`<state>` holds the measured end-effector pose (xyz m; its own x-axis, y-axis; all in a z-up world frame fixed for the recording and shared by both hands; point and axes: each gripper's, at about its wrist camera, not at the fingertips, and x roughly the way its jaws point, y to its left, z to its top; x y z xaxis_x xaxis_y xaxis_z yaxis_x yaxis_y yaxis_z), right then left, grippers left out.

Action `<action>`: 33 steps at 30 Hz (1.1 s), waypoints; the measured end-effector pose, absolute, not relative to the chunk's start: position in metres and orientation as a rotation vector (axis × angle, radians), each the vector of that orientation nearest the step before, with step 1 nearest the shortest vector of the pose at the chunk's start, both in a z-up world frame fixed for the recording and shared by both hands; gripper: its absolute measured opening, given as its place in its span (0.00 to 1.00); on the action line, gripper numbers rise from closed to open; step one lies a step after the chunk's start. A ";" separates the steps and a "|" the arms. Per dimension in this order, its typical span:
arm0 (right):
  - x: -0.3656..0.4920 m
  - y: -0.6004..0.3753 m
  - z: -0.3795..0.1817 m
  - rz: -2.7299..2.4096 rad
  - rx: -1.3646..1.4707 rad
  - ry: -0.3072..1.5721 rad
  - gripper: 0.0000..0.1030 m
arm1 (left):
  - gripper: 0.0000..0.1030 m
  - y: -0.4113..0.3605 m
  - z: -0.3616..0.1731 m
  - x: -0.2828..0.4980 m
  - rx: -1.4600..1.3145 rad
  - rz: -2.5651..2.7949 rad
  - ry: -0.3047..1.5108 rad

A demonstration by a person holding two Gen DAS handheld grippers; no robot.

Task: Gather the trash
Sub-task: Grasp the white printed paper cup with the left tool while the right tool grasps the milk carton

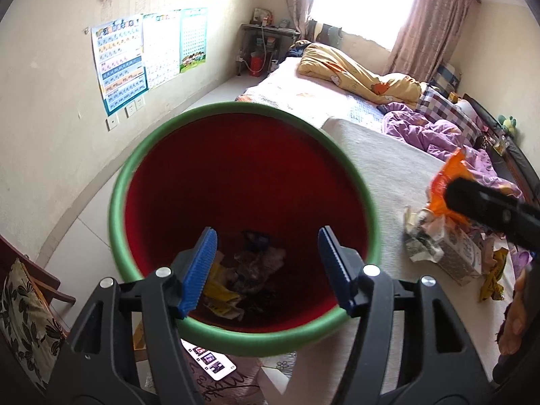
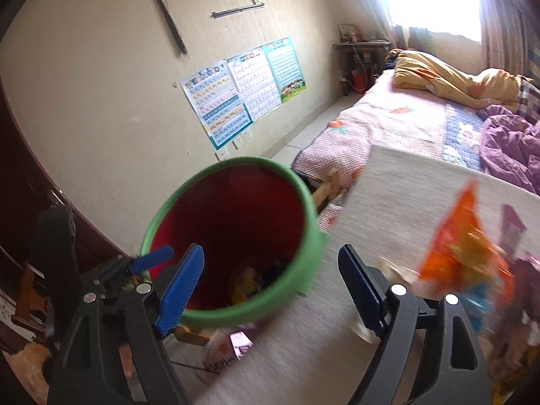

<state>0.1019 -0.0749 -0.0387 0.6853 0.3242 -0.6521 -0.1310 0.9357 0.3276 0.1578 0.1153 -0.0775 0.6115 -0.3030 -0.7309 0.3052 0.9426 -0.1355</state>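
Bin: a round bin (image 1: 121,202) with a green rim and a red inside. It stands at the edge of the bed, close under both cameras.
In the bin: crumpled trash (image 1: 236,280) lies at the bottom, some yellow, some grey and dark.
Left gripper: the left gripper (image 1: 266,270) hangs over the bin's mouth, pointing down into it. Its blue pads (image 1: 199,273) are apart and nothing is between them, so it has let go.
Right gripper: the right gripper (image 2: 273,287) has its jaws wide apart and grips nothing. One pad (image 2: 180,290) is in front of the bin's near rim, the other is over the grey cover.
Bed: a bed with a grey cover (image 1: 388,175) in front. Farther back lie a yellow quilt (image 1: 357,74) and a purple quilt (image 1: 435,135).
Trash pile: more trash sits on the grey cover to the right of the bin, well apart from it. There is an orange bag (image 1: 445,175), crumpled paper (image 1: 425,236), a white carton (image 1: 462,253) and a yellow wrapper (image 1: 492,276).
Blur: in the right view the orange bag (image 2: 462,246) is smeared, so its shape is hard to tell.
Wall: three bright posters (image 1: 148,54) hang on the wall behind the bin.
Floor: a phone (image 1: 211,361) with a lit screen lies just below the bin.
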 end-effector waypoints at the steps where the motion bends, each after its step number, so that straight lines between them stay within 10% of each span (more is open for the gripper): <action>1: 0.096 -0.081 -0.039 0.251 0.263 0.780 0.77 | 0.58 0.110 -0.076 0.155 0.005 -0.355 0.840; 20: 0.060 -0.199 -0.119 0.161 0.183 1.043 0.77 | 0.64 -0.023 -0.087 0.136 0.110 -0.531 0.868; 26: 0.048 -0.208 -0.122 0.217 0.240 1.029 0.53 | 0.64 -0.050 -0.106 0.142 0.161 -0.516 0.912; 30: 0.035 -0.219 -0.107 0.221 0.263 0.989 0.13 | 0.64 -0.057 -0.117 0.146 0.165 -0.505 0.943; 33: 0.032 -0.225 -0.109 0.213 0.274 1.002 0.14 | 0.64 -0.057 -0.116 0.150 0.134 -0.516 0.948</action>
